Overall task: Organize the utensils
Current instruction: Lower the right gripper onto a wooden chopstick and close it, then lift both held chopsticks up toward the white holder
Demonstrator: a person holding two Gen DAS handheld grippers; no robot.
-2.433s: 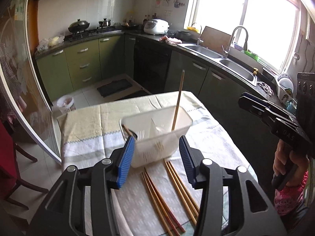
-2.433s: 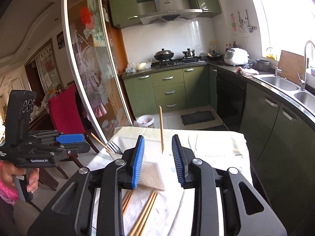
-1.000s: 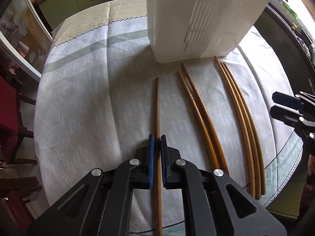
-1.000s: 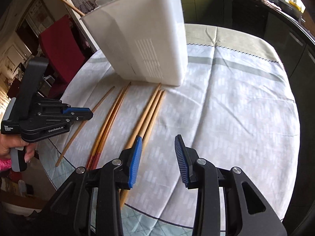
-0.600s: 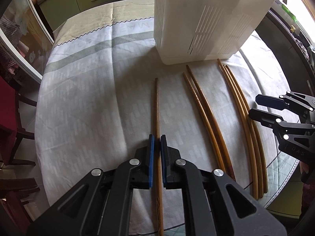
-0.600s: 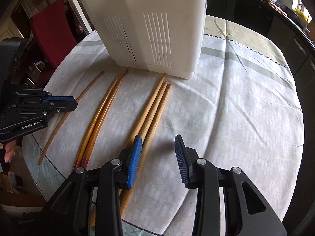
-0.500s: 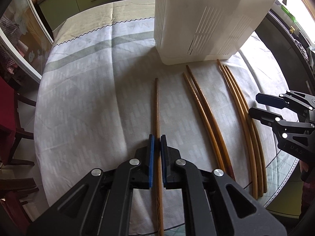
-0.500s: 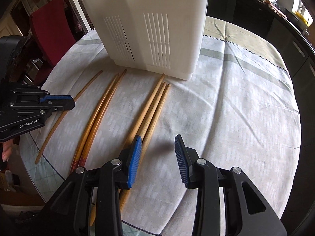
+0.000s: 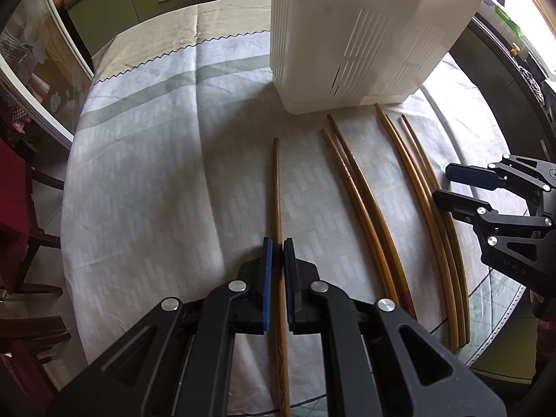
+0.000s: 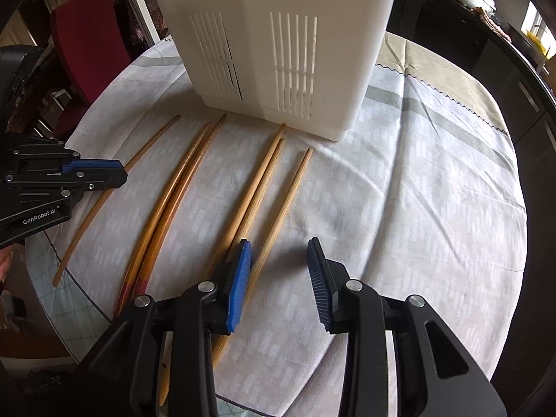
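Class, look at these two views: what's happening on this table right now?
A person holding a claw in each hand is sorting chopsticks beside a white slotted utensil holder. The left claw is shut on a single dark chopstick lying on the tablecloth. The right claw is closing around one pale chopstick, nudged apart from two others, but isn't gripping it yet. A reddish-ended pair lies untouched.

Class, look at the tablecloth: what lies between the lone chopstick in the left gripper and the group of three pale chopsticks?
A pair of darker chopsticks, lying side by side; both views show it.
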